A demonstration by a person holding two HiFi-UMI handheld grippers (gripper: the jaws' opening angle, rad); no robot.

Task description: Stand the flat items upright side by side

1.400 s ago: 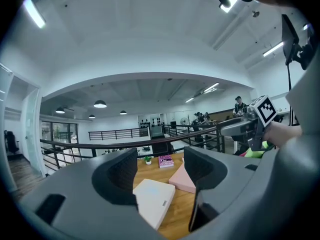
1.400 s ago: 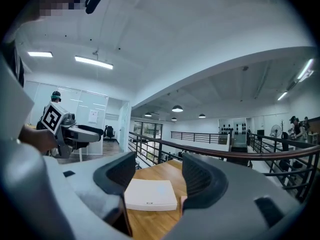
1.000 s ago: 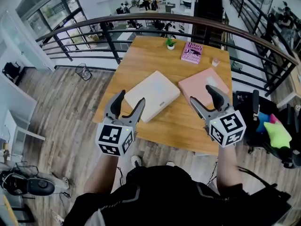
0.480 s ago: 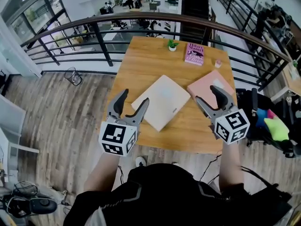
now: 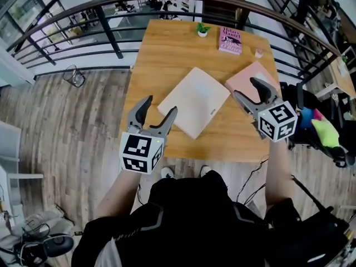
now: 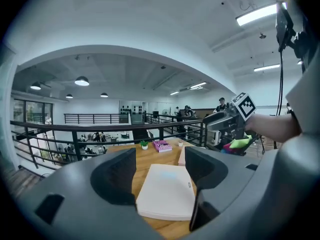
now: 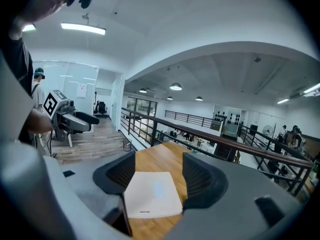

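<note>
In the head view we see our left gripper [image 5: 159, 105] and right gripper [image 5: 247, 89] low in the frame, jaws wide apart, holding nothing. The white flat item [image 5: 194, 100] lies mid-frame on the table [image 5: 161, 49], with the pink flat item [image 5: 247, 77] to its right. The right gripper view shows only the white one, far off between its open jaws.

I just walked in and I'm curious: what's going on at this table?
A person holds a two-jaw gripper in each hand near the front edge of the light wooden table. The left gripper and right gripper both have their jaws apart and hold nothing. The white flat rectangular book and the pale pink flat book beside it lie flat on the table; neither has been stood upright yet.
</note>
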